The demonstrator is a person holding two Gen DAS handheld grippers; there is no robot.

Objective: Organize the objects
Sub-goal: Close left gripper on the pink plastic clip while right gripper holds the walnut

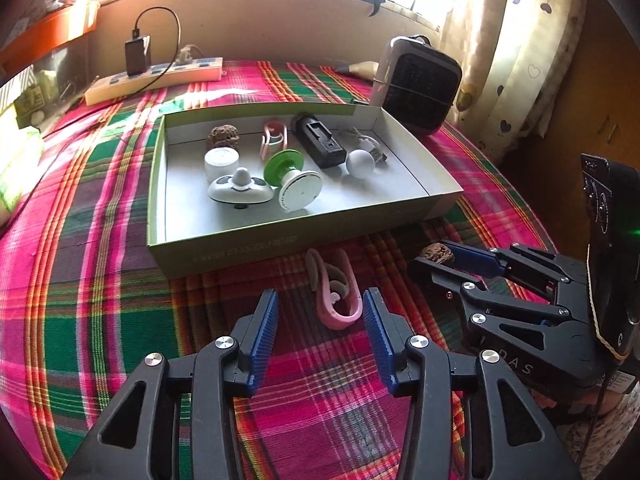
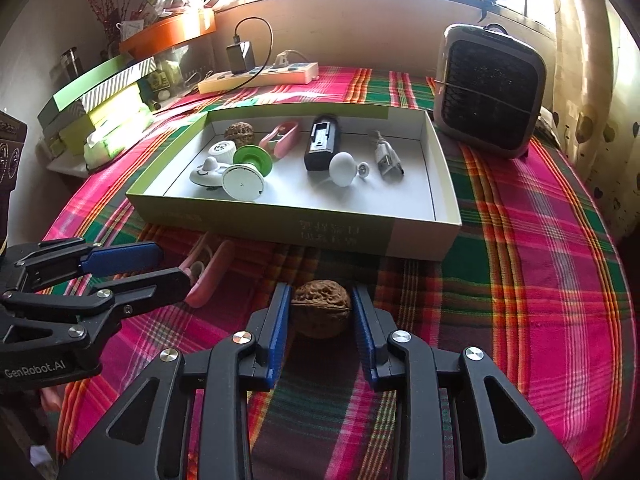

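Observation:
A pink clip [image 1: 336,312] lies on the plaid cloth just in front of the shallow box [image 1: 240,248]. My left gripper [image 1: 321,300] stands open around the clip's near end, its pads clear of it. To the right, my right gripper [image 2: 320,294] is shut on a brown walnut [image 2: 320,312] that rests on the cloth. In the left wrist view the right gripper [image 1: 434,258] and walnut [image 1: 438,252] show at the right. The right wrist view has the left gripper [image 2: 172,266] and the pink clip [image 2: 208,276] at its left. The box [image 2: 280,224] holds another walnut, another pink clip and several small items.
A grey fan heater [image 2: 492,88] stands behind the box at the right. A power strip [image 2: 260,74] with a plugged charger lies along the back wall. Stacked green boxes [image 2: 100,100] sit at the left. A curtain [image 1: 520,60] hangs at the right.

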